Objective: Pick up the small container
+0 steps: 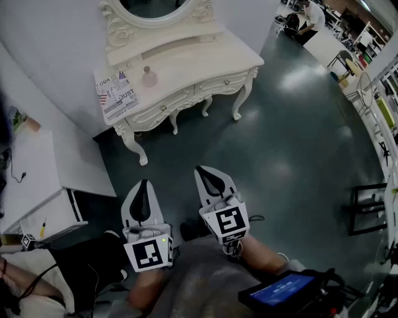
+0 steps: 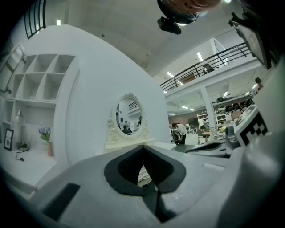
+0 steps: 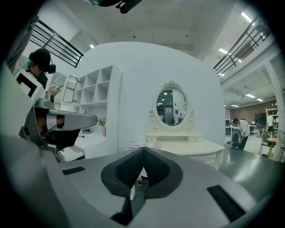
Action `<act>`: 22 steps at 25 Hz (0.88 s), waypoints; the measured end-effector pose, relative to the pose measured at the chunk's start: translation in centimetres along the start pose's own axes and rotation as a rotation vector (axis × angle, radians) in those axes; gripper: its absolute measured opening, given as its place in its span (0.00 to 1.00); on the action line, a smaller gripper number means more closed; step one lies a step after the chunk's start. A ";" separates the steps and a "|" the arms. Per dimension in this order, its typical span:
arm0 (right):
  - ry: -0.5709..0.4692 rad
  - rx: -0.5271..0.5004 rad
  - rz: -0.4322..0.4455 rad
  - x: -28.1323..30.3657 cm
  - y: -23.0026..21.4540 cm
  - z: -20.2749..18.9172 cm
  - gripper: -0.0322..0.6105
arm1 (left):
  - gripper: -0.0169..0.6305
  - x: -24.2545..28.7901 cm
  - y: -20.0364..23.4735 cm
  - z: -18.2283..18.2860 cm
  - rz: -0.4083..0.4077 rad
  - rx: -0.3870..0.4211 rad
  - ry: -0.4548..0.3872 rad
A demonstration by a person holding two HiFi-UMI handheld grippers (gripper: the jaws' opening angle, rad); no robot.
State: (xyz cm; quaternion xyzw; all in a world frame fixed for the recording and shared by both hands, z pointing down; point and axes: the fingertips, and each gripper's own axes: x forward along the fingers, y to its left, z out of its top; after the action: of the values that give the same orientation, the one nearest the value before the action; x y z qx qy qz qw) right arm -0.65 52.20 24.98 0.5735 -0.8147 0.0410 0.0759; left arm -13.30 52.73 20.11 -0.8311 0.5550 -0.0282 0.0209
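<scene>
The small container (image 1: 149, 77), a pale pink pot with a knob lid, stands on the white dressing table (image 1: 205, 62) at the far side of the floor, below an oval mirror (image 3: 171, 107). Both grippers hang low near the person's body, well short of the table. My left gripper (image 1: 144, 184) is shut with nothing in it; its tips meet in the left gripper view (image 2: 142, 149). My right gripper (image 1: 200, 169) is also shut and empty, its jaws touching (image 3: 143, 150) and pointing toward the table.
A printed paper (image 1: 115, 93) lies on the table's left end. A white desk (image 1: 37, 180) stands at the left, white wall shelves (image 2: 40, 80) above it. A person (image 1: 311, 18) bends over at the far right. A black frame (image 1: 367, 208) stands at the right.
</scene>
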 end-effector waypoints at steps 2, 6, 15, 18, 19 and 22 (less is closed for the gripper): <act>0.001 -0.003 -0.001 -0.2 -0.2 -0.2 0.07 | 0.05 0.0 -0.3 -0.1 -0.003 0.001 0.002; 0.002 0.010 0.009 0.1 -1.2 -0.3 0.07 | 0.05 0.9 -1.0 -0.1 -0.007 0.003 0.009; 0.000 0.029 0.047 2.6 -5.9 0.0 0.07 | 0.05 5.3 -2.9 0.8 0.023 0.019 0.019; 0.005 0.030 0.072 3.7 -7.5 0.8 0.07 | 0.05 7.1 -3.6 1.5 0.044 0.021 0.010; 0.005 0.027 0.080 4.0 -8.0 1.0 0.07 | 0.05 7.6 -3.8 1.8 0.052 0.021 0.005; -0.004 0.020 0.100 5.1 -9.5 1.9 0.07 | 0.05 9.1 -4.5 2.5 0.070 0.019 -0.008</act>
State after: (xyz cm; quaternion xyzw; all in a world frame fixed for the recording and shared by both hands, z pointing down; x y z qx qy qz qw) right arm 6.48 44.00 23.80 0.5330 -0.8419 0.0518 0.0664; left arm -5.46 46.07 18.17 -0.8110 0.5834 -0.0294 0.0323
